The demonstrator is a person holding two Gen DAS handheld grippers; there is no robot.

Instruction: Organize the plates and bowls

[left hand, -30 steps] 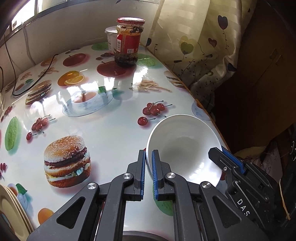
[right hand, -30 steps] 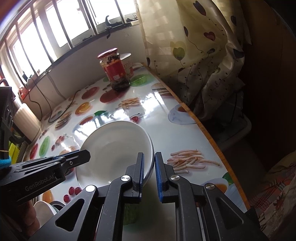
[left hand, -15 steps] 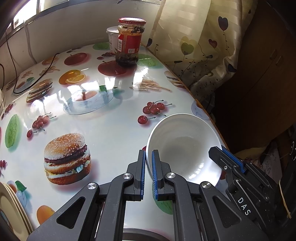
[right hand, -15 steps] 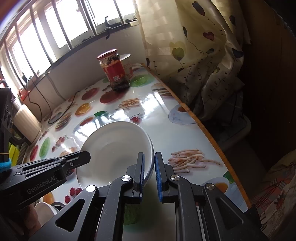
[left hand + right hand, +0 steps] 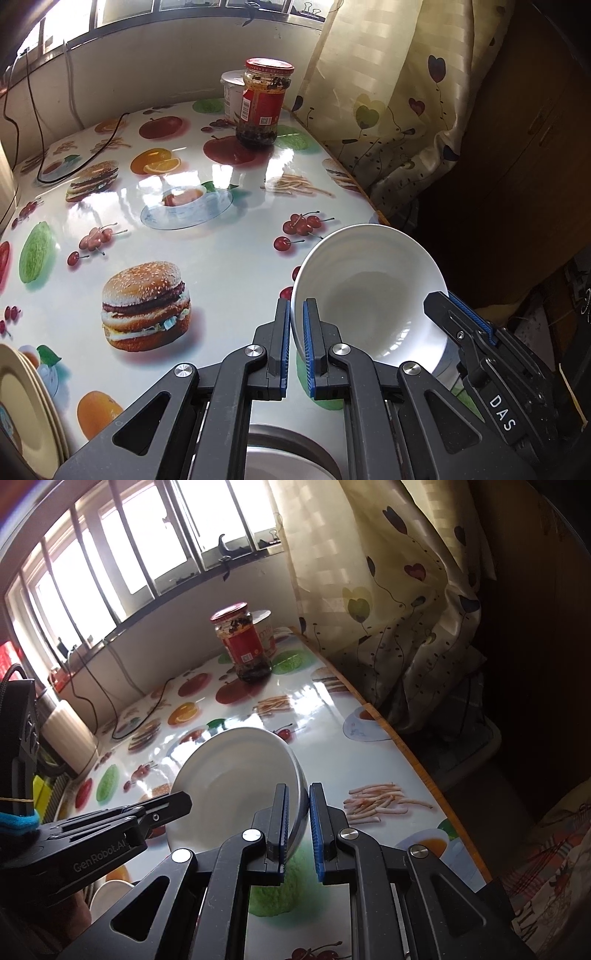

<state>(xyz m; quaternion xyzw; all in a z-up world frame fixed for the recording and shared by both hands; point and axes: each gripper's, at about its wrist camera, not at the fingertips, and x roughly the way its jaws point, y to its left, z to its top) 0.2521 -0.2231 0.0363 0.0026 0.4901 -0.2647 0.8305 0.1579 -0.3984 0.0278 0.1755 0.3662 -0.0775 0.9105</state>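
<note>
Jar [image 5: 263, 103] stands before tub [image 5: 232, 94] at table's [image 5: 221, 266] far edge.

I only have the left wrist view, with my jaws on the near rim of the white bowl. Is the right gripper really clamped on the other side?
Observer: Yes. The right gripper is shut on the bowl, with one pad inside the rim and the other against the outer wall.
Operator: What is on the table past that side of the bowl? The bowl blocks it for me.
Observer: Just fries printed on the tablecloth, then the table's orange edge. No dish stands there.
</note>
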